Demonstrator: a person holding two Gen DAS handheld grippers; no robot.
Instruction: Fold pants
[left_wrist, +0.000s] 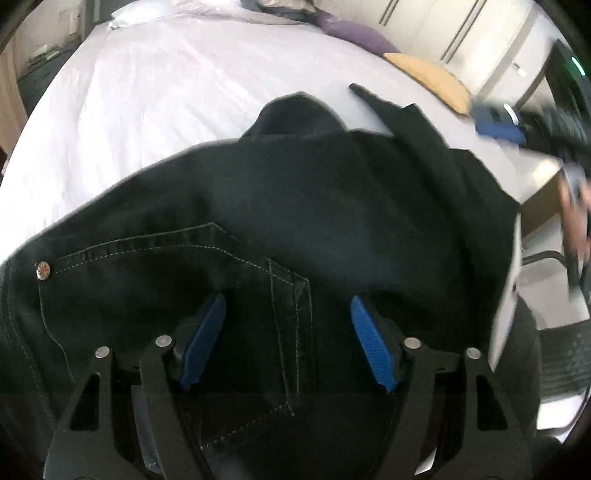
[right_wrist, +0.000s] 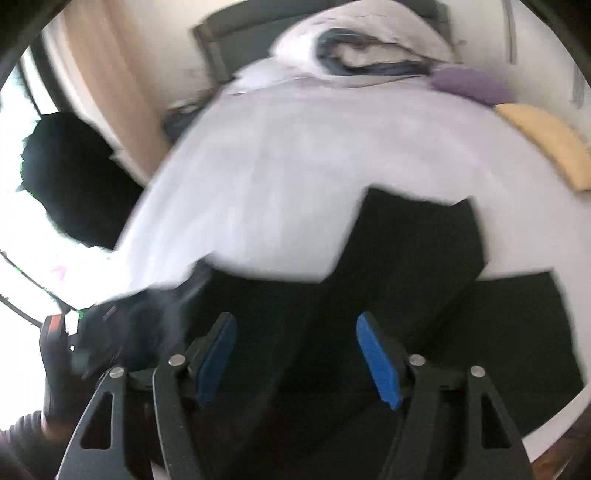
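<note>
Two hand-held grippers hang over the dark denim pants (left_wrist: 295, 192) that we have spread on the white bed sheet (left_wrist: 147, 110). Our left gripper (left_wrist: 288, 339) has its blue-padded jaws standing well apart; the pants' stitched back pocket (left_wrist: 221, 280) lies between and below them, and we cannot tell whether the pads touch the cloth. Left of it sits a small metal rivet (left_wrist: 42, 270). Our right gripper (right_wrist: 295, 354), blurred, also has its jaws wide, with black fabric under them and nothing pinched between the pads. Ahead of both, the pants (right_wrist: 406, 258) run forward across the sheet (right_wrist: 295, 147). Further on, to the right, lie a flat yellow cushion (left_wrist: 432, 79) and a purple pillow (left_wrist: 354, 31), then a rumpled heap of bedding (right_wrist: 362, 48).
</note>
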